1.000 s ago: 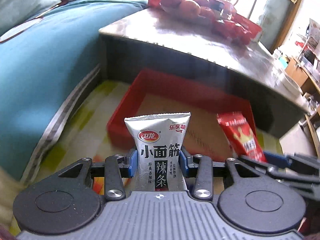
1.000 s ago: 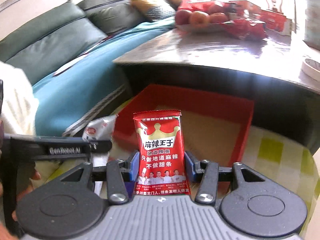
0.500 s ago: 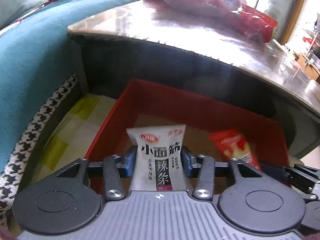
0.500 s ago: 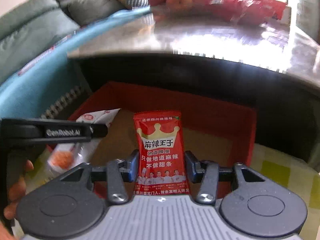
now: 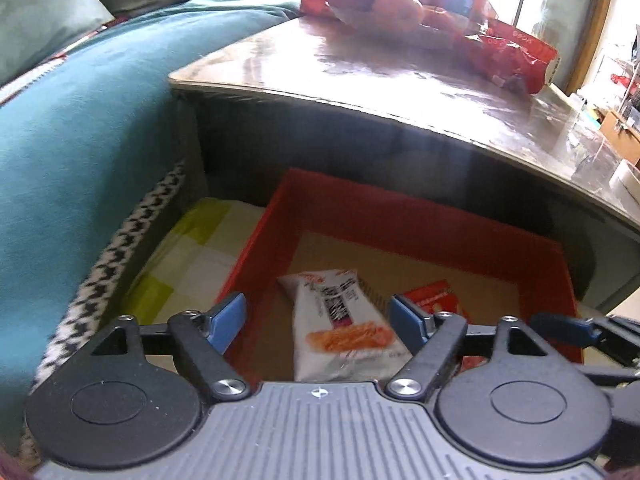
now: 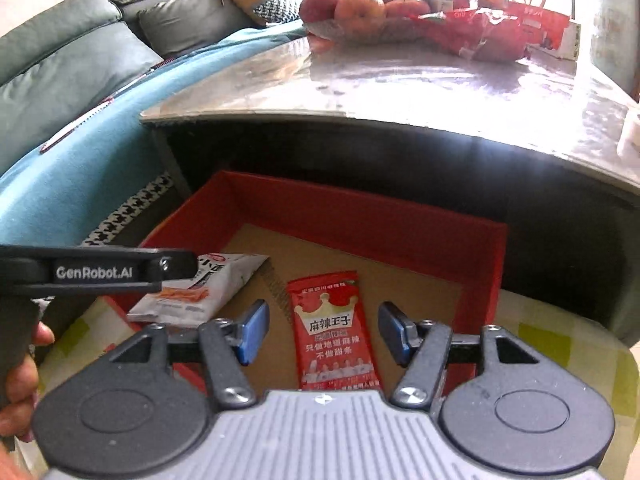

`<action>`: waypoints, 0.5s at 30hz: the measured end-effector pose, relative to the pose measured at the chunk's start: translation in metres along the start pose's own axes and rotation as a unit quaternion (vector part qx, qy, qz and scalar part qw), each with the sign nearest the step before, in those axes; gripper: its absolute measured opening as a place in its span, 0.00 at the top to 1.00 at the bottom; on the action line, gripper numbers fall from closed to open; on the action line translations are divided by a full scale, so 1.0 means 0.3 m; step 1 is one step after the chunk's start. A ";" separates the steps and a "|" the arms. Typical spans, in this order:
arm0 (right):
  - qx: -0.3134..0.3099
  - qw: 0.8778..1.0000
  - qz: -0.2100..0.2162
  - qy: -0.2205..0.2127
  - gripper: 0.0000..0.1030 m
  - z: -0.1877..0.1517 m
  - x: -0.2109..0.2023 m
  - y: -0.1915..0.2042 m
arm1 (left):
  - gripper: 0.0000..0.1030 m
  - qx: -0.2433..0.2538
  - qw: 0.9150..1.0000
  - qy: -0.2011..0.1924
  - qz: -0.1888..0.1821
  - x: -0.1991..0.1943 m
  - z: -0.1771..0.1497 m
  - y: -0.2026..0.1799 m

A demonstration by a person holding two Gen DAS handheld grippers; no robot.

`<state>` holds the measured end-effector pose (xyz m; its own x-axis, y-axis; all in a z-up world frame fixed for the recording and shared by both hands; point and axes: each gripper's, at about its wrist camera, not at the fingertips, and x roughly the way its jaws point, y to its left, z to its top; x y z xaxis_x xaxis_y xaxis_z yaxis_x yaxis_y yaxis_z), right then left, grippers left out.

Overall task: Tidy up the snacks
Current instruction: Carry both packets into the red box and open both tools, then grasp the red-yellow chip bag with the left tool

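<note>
A red box (image 5: 420, 212) (image 6: 360, 208) with a cardboard floor stands under the table edge. A silver snack packet (image 5: 340, 328) (image 6: 200, 292) lies flat in its left part. A red snack packet (image 6: 334, 332) (image 5: 432, 300) lies flat to its right. My left gripper (image 5: 320, 322) is open above the silver packet, blue pads apart and empty. My right gripper (image 6: 320, 330) is open above the red packet, holding nothing.
A glossy coffee table (image 5: 400, 76) (image 6: 420, 84) overhangs the box's far side, carrying fruit (image 6: 348, 8) and red bags (image 5: 508, 56). A teal sofa (image 5: 80, 128) is at left. The box sits on a yellow-checked mat (image 5: 188, 256).
Both grippers opened and dropped their packets. The silver and red packets, held upright before, now lie flat in the red box.
</note>
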<state>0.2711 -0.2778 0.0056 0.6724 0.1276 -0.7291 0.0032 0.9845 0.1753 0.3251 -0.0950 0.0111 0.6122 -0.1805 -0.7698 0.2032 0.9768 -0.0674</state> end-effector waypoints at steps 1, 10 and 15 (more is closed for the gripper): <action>0.000 1.000 -0.002 -0.001 0.44 -0.002 -0.014 0.001 | 0.19 0.002 1.000 0.000 0.002 -0.016 -0.008 0.008; 0.008 1.000 0.008 0.014 0.44 -0.080 -0.133 0.028 | 0.17 -0.014 0.999 0.033 0.020 -0.113 -0.124 0.132; -0.004 0.999 0.021 0.035 0.44 -0.156 -0.170 0.092 | 0.17 -0.017 0.998 0.061 0.030 -0.119 -0.193 0.175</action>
<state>0.2023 -0.2515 0.0168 0.6177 0.1772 -0.7662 -0.0296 0.9788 0.2025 0.2697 -0.0308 -0.0018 0.5242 -0.1080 -0.8447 0.1415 0.9892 -0.0386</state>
